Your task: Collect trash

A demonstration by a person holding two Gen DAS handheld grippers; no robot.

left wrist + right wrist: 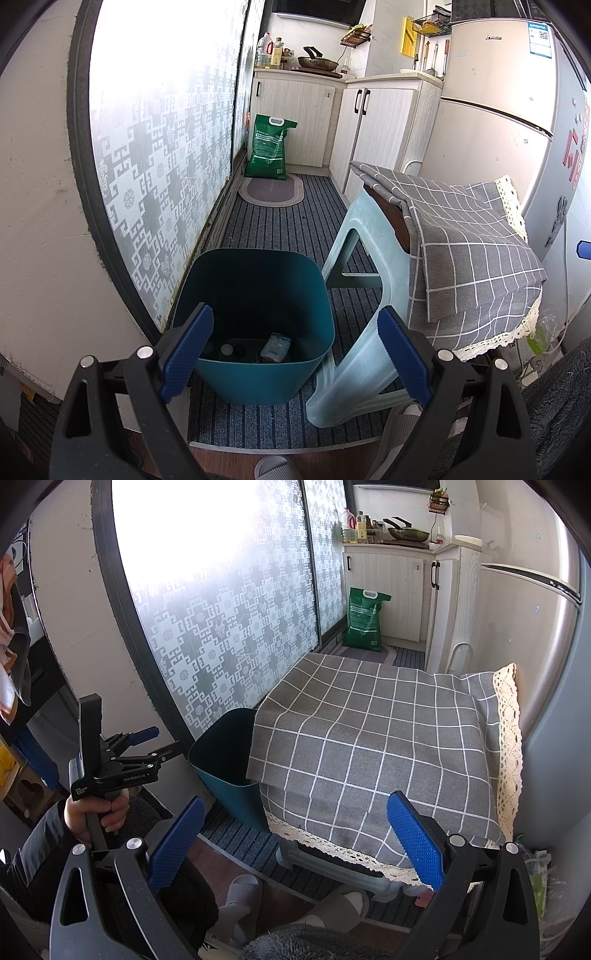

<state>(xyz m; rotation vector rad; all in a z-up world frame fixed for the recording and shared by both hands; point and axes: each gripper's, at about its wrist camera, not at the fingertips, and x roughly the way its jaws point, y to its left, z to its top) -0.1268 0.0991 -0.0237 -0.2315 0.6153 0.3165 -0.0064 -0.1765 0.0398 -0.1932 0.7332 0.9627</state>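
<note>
A teal trash bin [255, 325] stands on the striped floor mat beside a stool. Inside it lie a crumpled pale packet [275, 347] and small round caps [232, 349]. My left gripper [295, 354] is open and empty, its blue pads level with the bin's near rim. The bin also shows in the right wrist view [225, 768], partly hidden by the cloth. My right gripper [295, 842] is open and empty over the front edge of the grey checked cloth [376, 746]. The left gripper also shows in the right wrist view [155, 746], held in a hand, to the left of the bin.
A pale green plastic stool [354, 295] under the checked cloth stands right of the bin. A frosted sliding door [159, 147] runs along the left. A green sack [267, 147], cabinets [373, 125] and a fridge [495, 110] lie beyond. Slippered feet [240, 890] are below.
</note>
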